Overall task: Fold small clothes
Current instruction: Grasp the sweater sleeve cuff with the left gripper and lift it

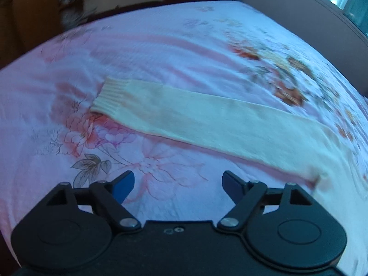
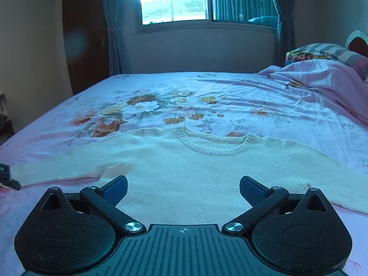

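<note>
Left wrist view: left gripper (image 1: 178, 184) is hanging w/ jaws wide, holding nothing, over bare floral bedsheet (image 1: 161, 46). Cream sweater's sleeve (image 1: 184, 112) is lying flat just ahead, ribbed cuff (image 1: 108, 96) pointing toward the bed's left edge. Frame is blurring, so aim is looking shaky. Risk, imo: pads biting sheet along w/ the knit, since both are soft and lying flush, and dragging the sheet into the fold. Grabbing mid-sleeve rather than the cuff would leave the end drooping.

Right wrist view: right gripper (image 2: 183, 189) is also gaping wide, empty, hovering over the sweater (image 2: 184, 174) body near the bed's near edge. Neckline (image 2: 214, 145) is facing the far edge. A small pucker at the left armpit (image 2: 115, 169) could get locked in as a crease.

Only this view is showing torso, collar, crumpled blanket (image 2: 322, 78) at the right edge; only the left one is showing the cuff.
</note>
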Available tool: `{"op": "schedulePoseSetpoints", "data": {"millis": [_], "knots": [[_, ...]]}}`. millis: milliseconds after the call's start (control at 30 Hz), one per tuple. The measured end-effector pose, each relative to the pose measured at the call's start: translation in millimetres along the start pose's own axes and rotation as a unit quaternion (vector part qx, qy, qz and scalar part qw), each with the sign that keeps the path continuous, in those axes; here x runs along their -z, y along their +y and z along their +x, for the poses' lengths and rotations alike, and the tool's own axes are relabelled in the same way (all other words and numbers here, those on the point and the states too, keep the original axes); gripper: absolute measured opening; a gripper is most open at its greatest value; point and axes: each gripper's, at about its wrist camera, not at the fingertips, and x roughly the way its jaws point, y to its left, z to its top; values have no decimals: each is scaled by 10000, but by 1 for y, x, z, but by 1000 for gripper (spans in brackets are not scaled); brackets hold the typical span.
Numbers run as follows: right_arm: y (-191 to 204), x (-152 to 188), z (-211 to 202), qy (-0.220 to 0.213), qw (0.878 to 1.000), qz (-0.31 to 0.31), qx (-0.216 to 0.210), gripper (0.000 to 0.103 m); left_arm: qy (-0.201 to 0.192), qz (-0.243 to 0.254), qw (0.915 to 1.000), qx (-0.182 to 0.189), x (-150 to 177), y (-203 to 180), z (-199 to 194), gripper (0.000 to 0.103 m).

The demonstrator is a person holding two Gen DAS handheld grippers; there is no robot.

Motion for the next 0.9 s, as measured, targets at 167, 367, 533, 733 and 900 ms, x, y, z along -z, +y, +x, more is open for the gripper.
{"op": "schedulePoseSetpoints", "data": {"millis": [167,367,533,733,900], "knots": [[-5,-5,31,87,9999,-32,56,103,160,-661,9976,-137,-21,27,32,80],[-6,1,56,260,9996,-20,62,103,123,-1186,9927,-175,-35,44,57,81],[-10,6,66,332,9993,34,141,103,-86,-1516,9883,-132,-48,52,71,80],[-15,9,68,417,9989,106,188,103,-332,-1814,9828,83,-56,59,75,9],[-17,9,64,418,9988,141,193,103,-654,-1520,9860,201,-60,52,59,3]]}}
